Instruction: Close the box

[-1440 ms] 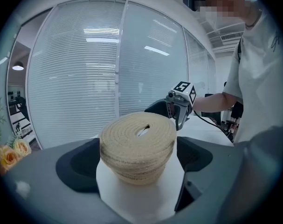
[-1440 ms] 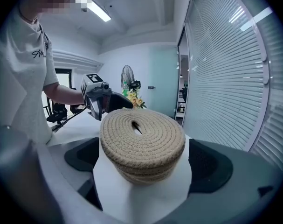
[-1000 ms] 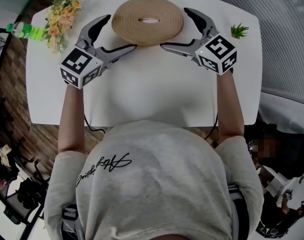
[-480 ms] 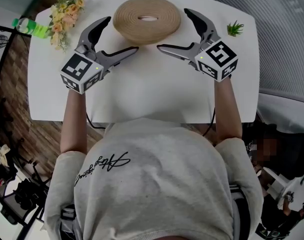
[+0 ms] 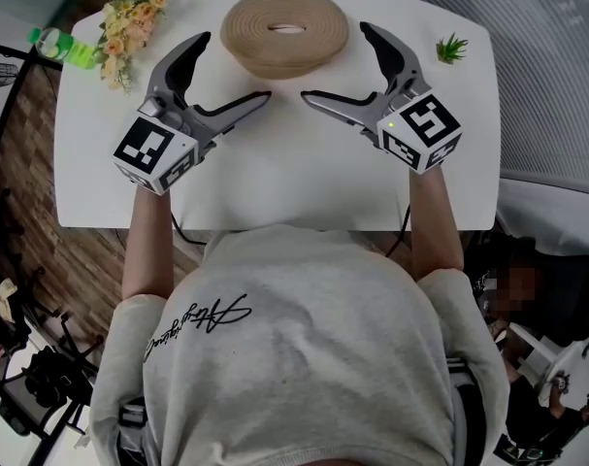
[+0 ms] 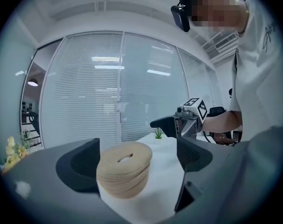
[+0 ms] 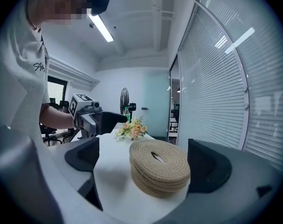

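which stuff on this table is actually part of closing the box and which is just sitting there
Part of the job:
- woven box
- left gripper, open, short of the box
- right gripper, open, short of the box

Just lying about:
- flowers
- green bottle
- small plant

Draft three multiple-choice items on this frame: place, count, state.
1. Where on the table is the small plant? A. far right corner B. near left corner C. centre
2. How many woven boxes stand there? A. one B. two C. three
3. The left tool and right tool are: A. both shut on the box B. both open, off it C. one shut
1 A: at the far right edge. 2 A: only one shows. 3 B: both gripper views show jaws apart, box untouched.
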A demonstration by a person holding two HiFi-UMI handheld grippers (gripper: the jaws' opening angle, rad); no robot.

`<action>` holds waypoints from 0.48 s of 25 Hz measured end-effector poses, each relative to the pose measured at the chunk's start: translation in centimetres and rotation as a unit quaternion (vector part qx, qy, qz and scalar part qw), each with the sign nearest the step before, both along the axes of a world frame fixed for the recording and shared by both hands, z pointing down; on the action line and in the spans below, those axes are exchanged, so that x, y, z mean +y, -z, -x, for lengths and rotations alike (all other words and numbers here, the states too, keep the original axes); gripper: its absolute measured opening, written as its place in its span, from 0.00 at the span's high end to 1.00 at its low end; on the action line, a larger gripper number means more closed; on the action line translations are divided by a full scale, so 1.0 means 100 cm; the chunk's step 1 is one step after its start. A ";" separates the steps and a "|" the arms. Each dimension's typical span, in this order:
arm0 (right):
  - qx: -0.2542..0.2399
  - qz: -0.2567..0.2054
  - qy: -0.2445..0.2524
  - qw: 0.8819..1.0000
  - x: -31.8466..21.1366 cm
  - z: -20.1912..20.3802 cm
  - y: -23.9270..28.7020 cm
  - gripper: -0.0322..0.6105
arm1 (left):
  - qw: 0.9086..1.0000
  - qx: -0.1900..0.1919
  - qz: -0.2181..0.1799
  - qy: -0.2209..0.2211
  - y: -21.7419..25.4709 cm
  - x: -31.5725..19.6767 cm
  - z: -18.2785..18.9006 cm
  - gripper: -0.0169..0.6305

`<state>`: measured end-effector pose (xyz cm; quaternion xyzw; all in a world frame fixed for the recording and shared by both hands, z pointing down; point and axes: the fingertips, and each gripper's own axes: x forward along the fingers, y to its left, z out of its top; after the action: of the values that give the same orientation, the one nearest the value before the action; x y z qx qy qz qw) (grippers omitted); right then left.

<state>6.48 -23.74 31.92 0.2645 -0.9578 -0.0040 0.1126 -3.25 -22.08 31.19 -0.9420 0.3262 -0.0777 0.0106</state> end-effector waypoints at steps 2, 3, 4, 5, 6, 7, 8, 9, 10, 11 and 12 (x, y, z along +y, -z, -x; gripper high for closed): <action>-0.013 0.004 -0.004 1.000 0.005 0.001 0.003 0.04 | 1.000 0.001 -0.007 0.005 0.005 0.005 0.001 0.20; -0.018 0.006 -0.005 1.000 0.009 0.002 0.004 0.04 | 1.000 0.002 -0.009 0.007 0.006 0.008 0.001 0.20; -0.021 0.006 -0.005 1.000 0.012 0.003 0.005 0.04 | 1.000 0.003 -0.010 0.009 0.007 0.011 0.001 0.20; -0.021 0.005 -0.006 1.000 0.015 0.004 0.006 0.04 | 1.000 0.004 -0.010 0.011 0.008 0.014 0.002 0.20; -0.021 0.002 -0.007 1.000 0.018 0.005 0.007 0.05 | 1.000 0.005 -0.011 0.014 0.009 0.017 0.002 0.20; -0.020 -0.001 -0.007 1.000 0.022 0.006 0.008 0.05 | 1.000 0.006 -0.010 0.018 0.009 0.020 0.002 0.20; -0.018 -0.005 -0.008 1.000 0.025 0.007 0.009 0.05 | 1.000 0.007 -0.010 0.023 0.010 0.022 0.003 0.20; -0.017 -0.008 -0.008 1.000 0.027 0.007 0.010 0.05 | 1.000 0.008 -0.009 0.027 0.010 0.024 0.003 0.20; -0.017 -0.010 -0.009 1.000 0.029 0.008 0.011 0.05 | 0.999 0.011 -0.011 0.029 0.011 0.026 0.003 0.20; -0.018 -0.012 -0.010 1.000 0.031 0.008 0.012 0.06 | 0.999 0.013 -0.012 0.031 0.011 0.028 0.003 0.20; -0.020 -0.013 -0.011 1.000 0.033 0.008 0.013 0.06 | 0.999 0.016 -0.012 0.032 0.011 0.030 0.003 0.20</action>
<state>5.63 -20.46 30.64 0.2762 -0.9568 -0.0100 0.0902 -3.54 -19.11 30.05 -0.9319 0.3576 -0.0591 0.0145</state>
